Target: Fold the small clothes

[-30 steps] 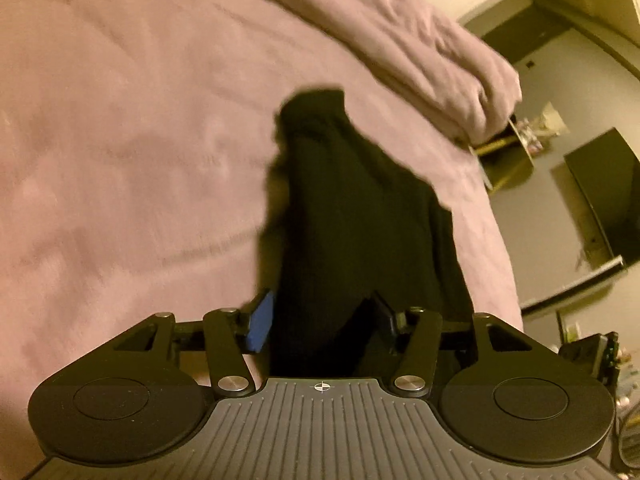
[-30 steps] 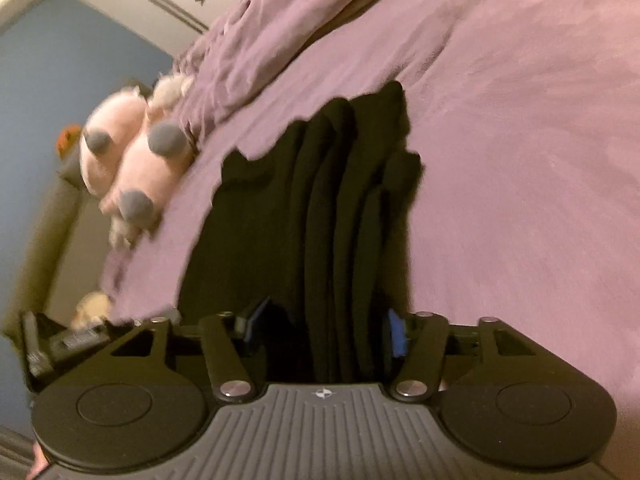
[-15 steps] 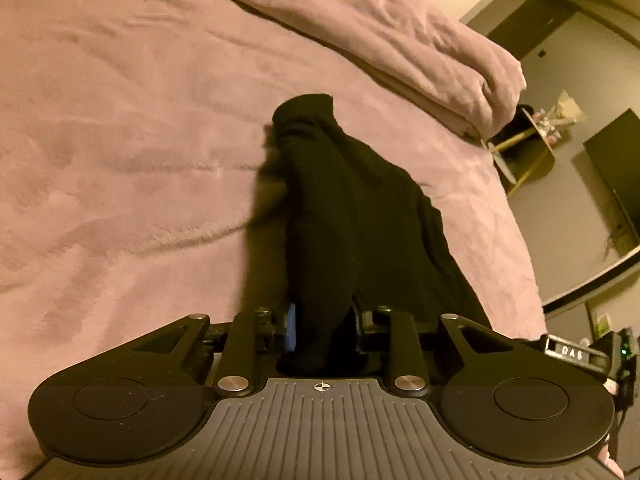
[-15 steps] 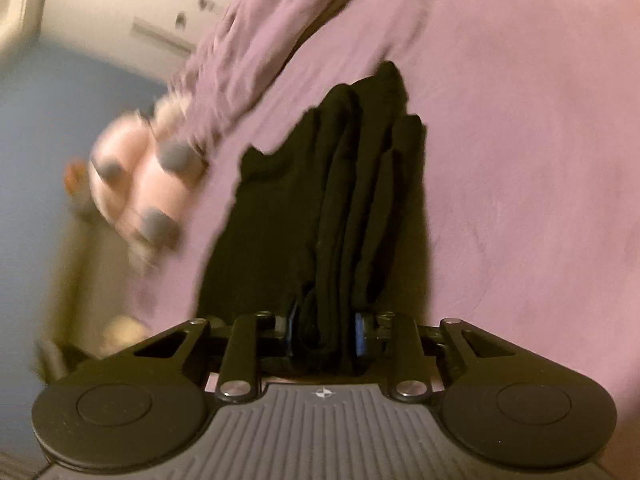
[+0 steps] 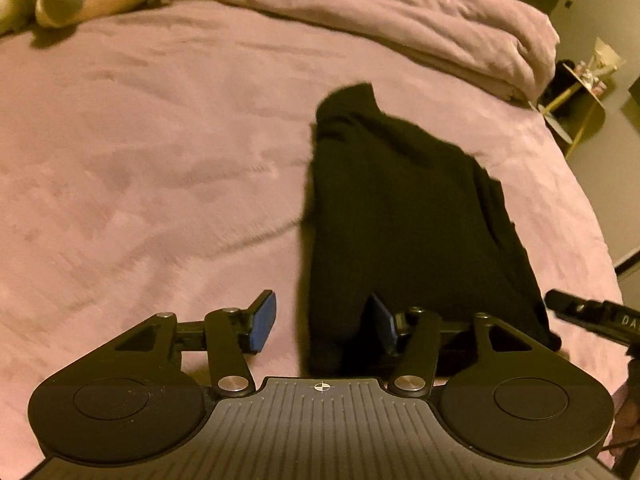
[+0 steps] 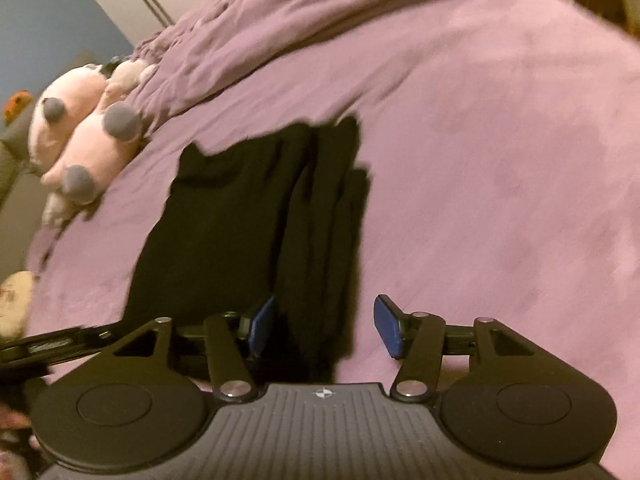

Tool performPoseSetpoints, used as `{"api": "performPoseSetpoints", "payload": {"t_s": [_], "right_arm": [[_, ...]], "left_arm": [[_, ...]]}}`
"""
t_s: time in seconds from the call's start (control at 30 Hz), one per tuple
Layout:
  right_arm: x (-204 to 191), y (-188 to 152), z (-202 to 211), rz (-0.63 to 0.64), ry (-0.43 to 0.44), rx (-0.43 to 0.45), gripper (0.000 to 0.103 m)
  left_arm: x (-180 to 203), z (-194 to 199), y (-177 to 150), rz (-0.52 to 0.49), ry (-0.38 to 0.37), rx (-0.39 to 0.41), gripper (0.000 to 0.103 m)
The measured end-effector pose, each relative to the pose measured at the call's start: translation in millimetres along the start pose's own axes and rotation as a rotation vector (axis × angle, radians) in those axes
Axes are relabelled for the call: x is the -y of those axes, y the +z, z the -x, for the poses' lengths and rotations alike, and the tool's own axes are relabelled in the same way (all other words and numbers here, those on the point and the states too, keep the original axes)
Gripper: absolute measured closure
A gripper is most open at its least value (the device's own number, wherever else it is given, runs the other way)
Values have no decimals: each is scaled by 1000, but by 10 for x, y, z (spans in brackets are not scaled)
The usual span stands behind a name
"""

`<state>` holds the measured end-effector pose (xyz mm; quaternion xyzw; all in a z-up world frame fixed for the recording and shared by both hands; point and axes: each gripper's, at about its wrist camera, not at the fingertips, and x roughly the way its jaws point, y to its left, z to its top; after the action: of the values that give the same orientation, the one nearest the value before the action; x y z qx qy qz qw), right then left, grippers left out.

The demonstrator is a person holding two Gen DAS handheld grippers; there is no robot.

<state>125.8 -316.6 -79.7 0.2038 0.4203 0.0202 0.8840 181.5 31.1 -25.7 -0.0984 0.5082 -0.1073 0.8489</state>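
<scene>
Black garment [image 5: 400, 216] flat on bedspread [image 5: 160, 160]

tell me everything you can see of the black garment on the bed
The black garment looks like soft, dark knit fabric, folded into a long narrow stack with lengthwise pleats along one side. It lies flat on the purple blanket. Its near end sits between the opening jaws of both grippers, whose blue pads no longer press it.

Left wrist: close, angled down over the bed [image 5: 160, 160]
Right wrist: likewise
Shared: black garment [image 5: 400, 208], plush toy [image 6: 84, 136]
</scene>
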Motion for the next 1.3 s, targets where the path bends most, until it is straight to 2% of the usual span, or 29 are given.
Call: {"api": "performPoseSetpoints", "payload": {"t_s": [0.1, 0.2, 0.23, 0.37, 0.43, 0.53, 0.6, 0.63, 0.67, 0.7, 0.73, 0.77, 0.83, 0.93, 1.03, 1.13, 1.23, 1.3], "right_arm": [[-97, 88, 57, 23, -32, 88, 49], [-284, 151, -66, 57, 18, 151, 57], [-370, 172, -140, 79, 31, 154, 63], [-809, 271, -582, 196, 55, 164, 67], [-965, 317, -826, 243, 24, 171, 67], [-1023, 381, -1085, 303, -64, 192, 68], [-961, 456, -1199, 300, -125, 211, 73], [-901, 479, -1225, 296, -146, 220, 80], [-813, 491, -1237, 286, -171, 235, 83], [-743, 489, -1253, 280, -199, 246, 82], [-692, 484, -1276, 272, -229, 258, 77], [-609, 472, -1289, 244, -222, 261, 70], [-517, 467, -1309, 202, -210, 269, 65], [-552, 472, -1375, 230, -240, 266, 64], [-595, 467, -1319, 243, -245, 263, 61], [-680, 387, -1047, 267, -205, 244, 58], [-747, 47, -614, 332, -150, 243, 48], [-717, -258, -358, 375, -135, 242, 42]], "left_arm": [[-63, 40, 97, 50, 46, 37, 45], [-14, -6, 250, 36, 190, 120, 45], [7, -39, 311, 42, 220, 142, 44], [80, -298, 619, 130, 178, 198, 42], [142, -497, 769, 149, 175, 230, 42], [300, -859, 921, 119, 201, 278, 41], [372, -1125, 973, 71, 231, 271, 40], [382, -1240, 988, 70, 255, 249, 37], [360, -1337, 1007, 86, 273, 238, 30], [329, -1388, 1008, 111, 277, 247, 28], [297, -1423, 1017, 134, 275, 257, 25], [274, -1451, 1020, 145, 271, 262, 23], [280, -1456, 995, 142, 279, 270, 22], [318, -1346, 960, 127, 289, 265, 22], [379, -1043, 827, 81, 295, 248, 22], [402, -722, 586, 46, 255, 189, 22], [379, -432, 198, 86, 194, 154, 16], [358, -366, -24, 97, 196, 112, 16]]}}
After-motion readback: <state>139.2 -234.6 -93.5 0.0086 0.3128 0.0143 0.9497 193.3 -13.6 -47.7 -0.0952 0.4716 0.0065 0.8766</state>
